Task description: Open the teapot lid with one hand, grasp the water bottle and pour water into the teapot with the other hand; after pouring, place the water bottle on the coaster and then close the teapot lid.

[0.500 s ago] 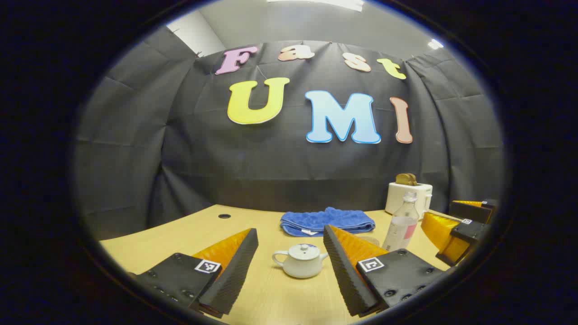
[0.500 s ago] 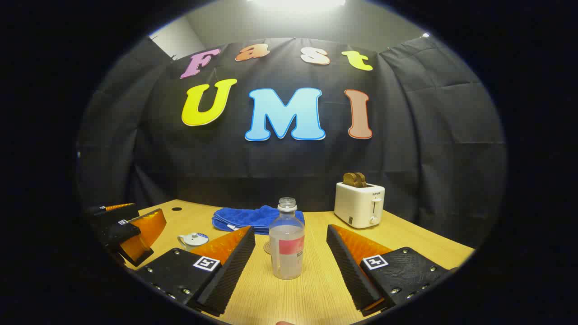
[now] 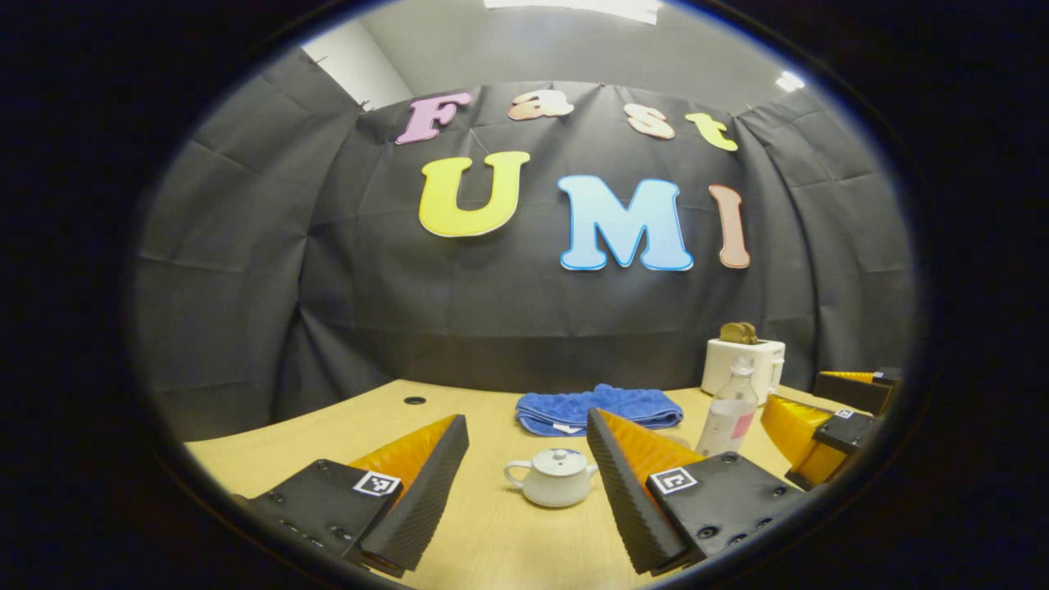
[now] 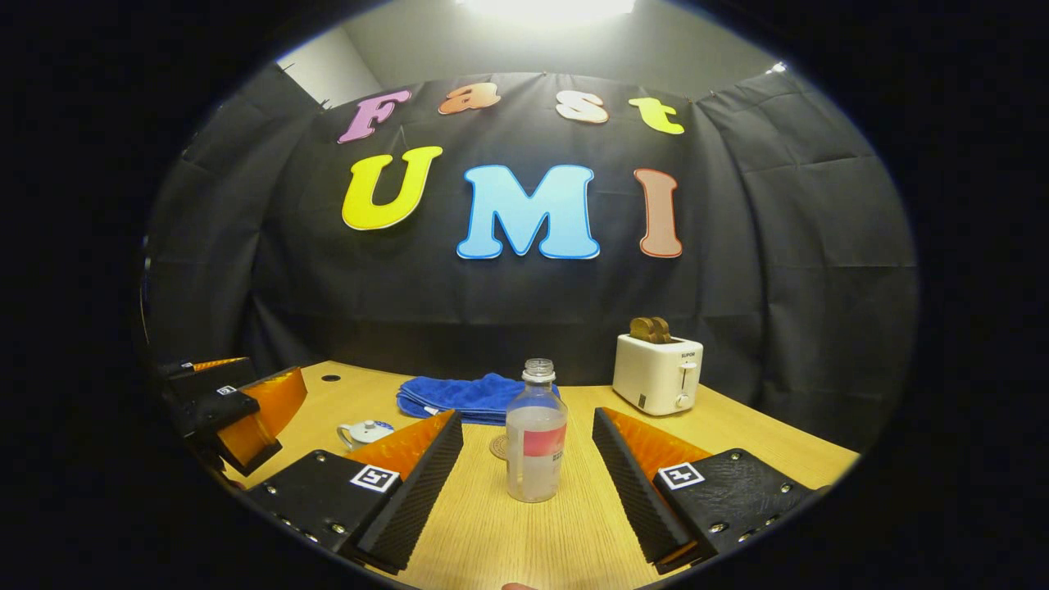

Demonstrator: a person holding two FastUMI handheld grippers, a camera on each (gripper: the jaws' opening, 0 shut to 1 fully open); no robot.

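Left gripper [image 3: 524,483]: its jaws are standing wide apart and gripping nothing, hovering over the table; it is also showing at the left edge of the right gripper view [image 4: 246,414].
Teapot [image 3: 553,478]: the small white teapot is sitting upright on the table between the left gripper's fingers and a little ahead of them, touching neither; its lid [image 3: 556,460] is resting on top, spout pointing left in the left gripper view.
Right gripper [image 4: 529,483]: its jaws are gaping too, holding nothing; in the left gripper view it is appearing at the far right [image 3: 811,438].
Water bottle [image 4: 536,441]: the clear, uncapped bottle with a red label is standing upright between the right gripper's fingers, clear of both, partly filled.
Coaster [image 4: 499,447]: a round woven coaster is lying flat just behind the bottle, partly hidden by it.
Blue towel [image 4: 463,396]: it is lying folded farther back, beyond teapot and bottle.
Toaster [image 4: 656,373]: the white toaster is standing at the back right, toast sticking up from its slots.
Table [image 4: 737,438]: the light wooden top is carrying everything.
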